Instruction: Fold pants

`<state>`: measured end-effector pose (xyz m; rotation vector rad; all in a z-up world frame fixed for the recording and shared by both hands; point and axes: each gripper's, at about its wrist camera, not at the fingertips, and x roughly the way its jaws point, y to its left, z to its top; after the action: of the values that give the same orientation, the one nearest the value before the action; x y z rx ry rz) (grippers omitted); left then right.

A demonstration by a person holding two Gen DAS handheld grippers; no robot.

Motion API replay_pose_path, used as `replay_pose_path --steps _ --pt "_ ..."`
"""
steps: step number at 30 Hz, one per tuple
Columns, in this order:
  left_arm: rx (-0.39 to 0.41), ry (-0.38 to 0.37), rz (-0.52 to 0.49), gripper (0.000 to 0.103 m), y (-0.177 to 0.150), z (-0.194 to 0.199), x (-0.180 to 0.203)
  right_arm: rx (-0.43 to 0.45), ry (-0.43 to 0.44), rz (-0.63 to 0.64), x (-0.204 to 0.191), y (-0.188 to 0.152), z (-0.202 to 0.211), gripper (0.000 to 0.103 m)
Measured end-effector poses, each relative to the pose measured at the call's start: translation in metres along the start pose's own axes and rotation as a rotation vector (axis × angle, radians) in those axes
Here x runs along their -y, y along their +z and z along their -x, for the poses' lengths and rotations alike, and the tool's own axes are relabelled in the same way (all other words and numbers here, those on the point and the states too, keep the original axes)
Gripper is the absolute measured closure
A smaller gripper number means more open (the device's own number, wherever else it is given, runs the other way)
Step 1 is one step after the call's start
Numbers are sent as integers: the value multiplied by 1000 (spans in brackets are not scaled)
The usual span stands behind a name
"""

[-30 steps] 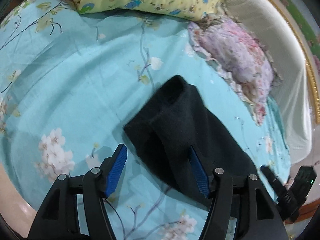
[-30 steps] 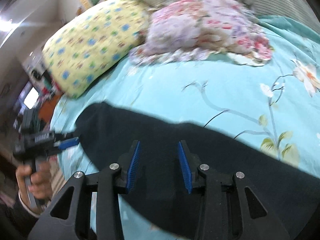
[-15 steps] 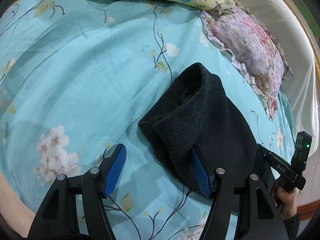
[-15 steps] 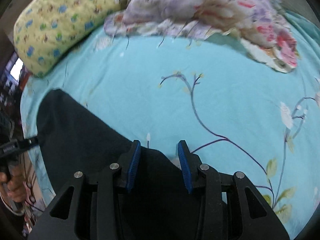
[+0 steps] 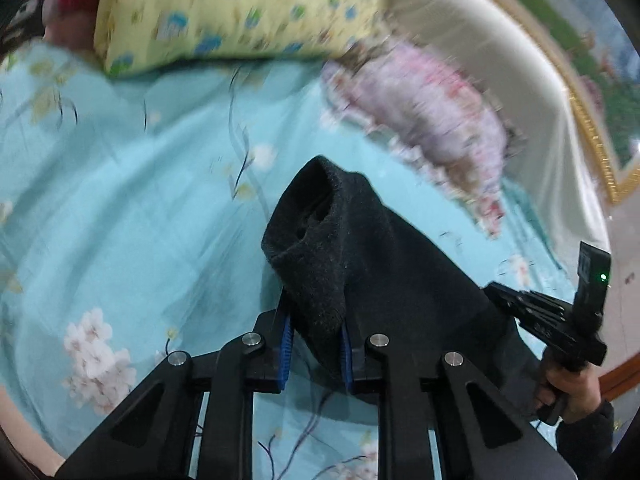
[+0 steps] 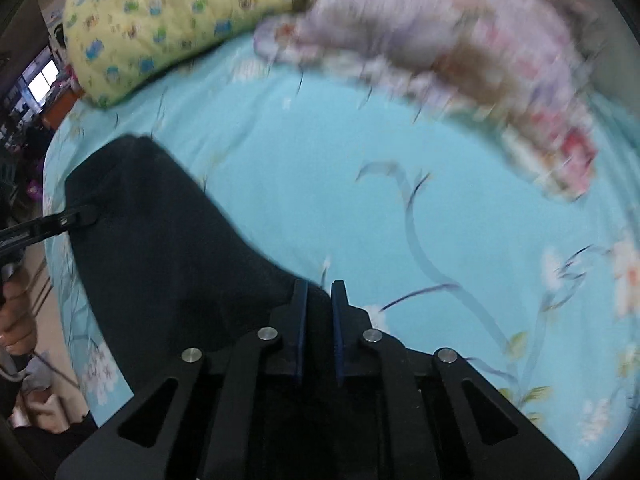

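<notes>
Black fleece pants (image 5: 360, 264) lie on a turquoise flowered bedsheet (image 5: 120, 200). My left gripper (image 5: 314, 340) is shut on a thick folded edge of the pants, which bulges up between the blue pads. My right gripper (image 6: 318, 324) is shut on the other end of the pants (image 6: 168, 248), the black cloth pinched between its nearly closed fingers. In the left wrist view the right gripper (image 5: 548, 320) shows at the right edge. In the right wrist view the left gripper (image 6: 52, 224) reaches in from the left.
A yellow patterned pillow (image 5: 240, 12) and a pink flowered pillow (image 5: 432, 108) lie at the head of the bed. A white padded headboard with gold trim (image 5: 520, 80) curves behind them. The bed's edge and the room (image 6: 36, 80) lie to the left in the right wrist view.
Both grippers have closed on the pants. The left one went from wide open beside the cloth to pinched on its folded edge. The right one went from half open to nearly shut.
</notes>
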<state>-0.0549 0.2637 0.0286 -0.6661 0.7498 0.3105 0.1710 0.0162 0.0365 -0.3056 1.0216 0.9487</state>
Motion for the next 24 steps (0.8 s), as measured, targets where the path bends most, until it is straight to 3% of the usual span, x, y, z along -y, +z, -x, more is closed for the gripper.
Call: replay_pose_path --steps 5,10,12,13,17,20,22,24 --pt "32 -8 -38 85 2 4 2 118 -123 -1 -4 7 18 94" --pt "-20 47 -62 84 -1 -28 -6 101 -144 -28 -3 1 -7 94" --pt "-48 60 -54 81 0 -36 -11 94 -133 -75 3 -1 -17 93" --pt "-55 63 -48 74 1 -36 -13 83 -122 -103 7 -2 -21 91" --pt "0 102 -40 52 3 -20 -16 112 -112 -183 13 -8 -11 84" --pt "21 103 -40 50 6 -8 -14 147 -99 -241 17 -17 6 79" --pt "33 95 -42 50 7 -1 -9 180 -89 -287 21 -26 21 62" --pt "36 89 -52 49 7 3 -4 212 -81 -318 23 -34 34 56"
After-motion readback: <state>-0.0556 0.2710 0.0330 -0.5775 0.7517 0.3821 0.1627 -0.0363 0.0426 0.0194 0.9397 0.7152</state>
